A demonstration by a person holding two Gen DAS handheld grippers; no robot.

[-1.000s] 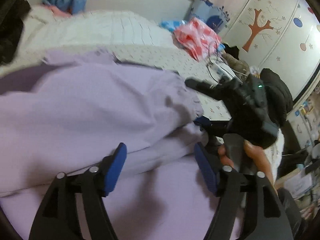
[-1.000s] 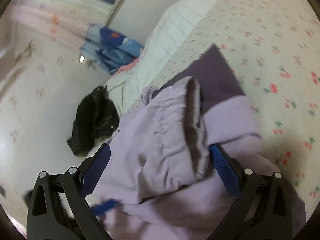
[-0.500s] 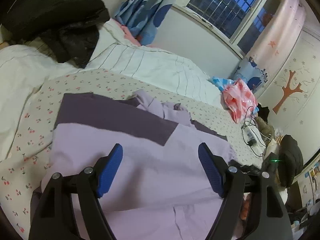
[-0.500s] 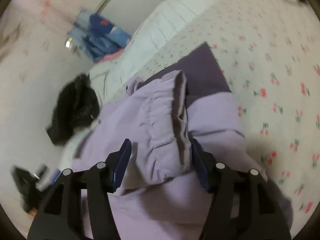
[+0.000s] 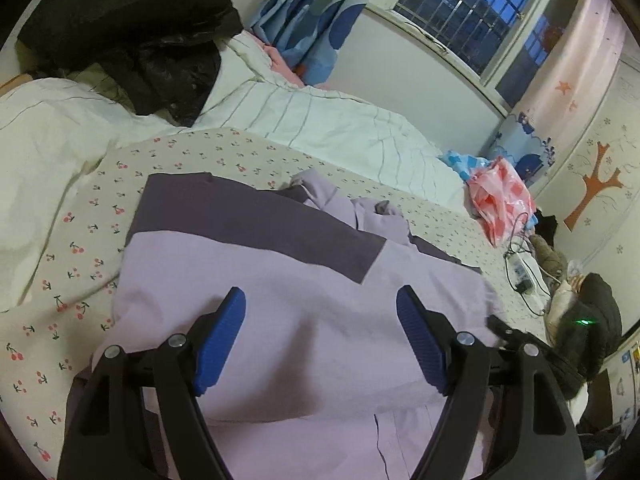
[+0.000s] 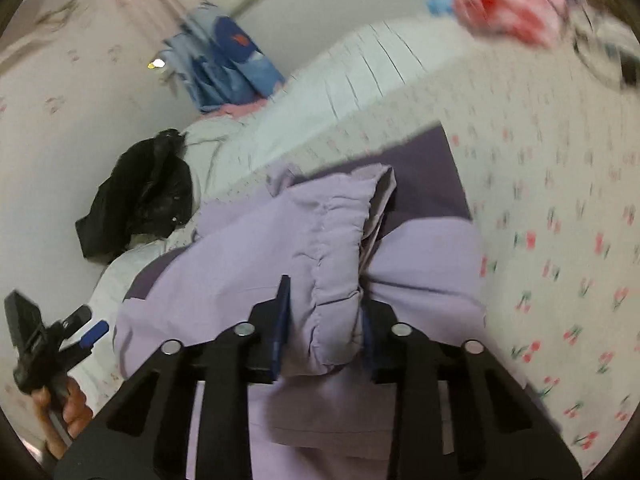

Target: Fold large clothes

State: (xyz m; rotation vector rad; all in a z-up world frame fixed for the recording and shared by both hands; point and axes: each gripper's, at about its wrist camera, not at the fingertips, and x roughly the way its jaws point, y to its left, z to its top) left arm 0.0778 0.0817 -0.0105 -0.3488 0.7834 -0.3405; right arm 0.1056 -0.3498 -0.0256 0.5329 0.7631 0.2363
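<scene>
A lilac jacket with dark purple panels [image 5: 280,272] lies on the cherry-print bed sheet [image 5: 80,232]. My left gripper [image 5: 320,320] is open and empty, held above the jacket's lilac body. In the right wrist view my right gripper [image 6: 324,320] is shut on the jacket's gathered sleeve cuff [image 6: 332,248], which lies folded over the jacket body [image 6: 424,264]. The left gripper also shows in the right wrist view [image 6: 60,340] at the lower left, held in a hand.
A black coat [image 5: 132,36] lies on the white duvet [image 5: 320,120] at the back. A pink plastic bag [image 5: 500,200] and a charger with cables [image 5: 520,268] sit at the bed's right. A dark bundle [image 5: 592,312] lies at the far right.
My right gripper has closed onto the sleeve cuff. My left gripper has drawn back and up from the jacket, staying open.
</scene>
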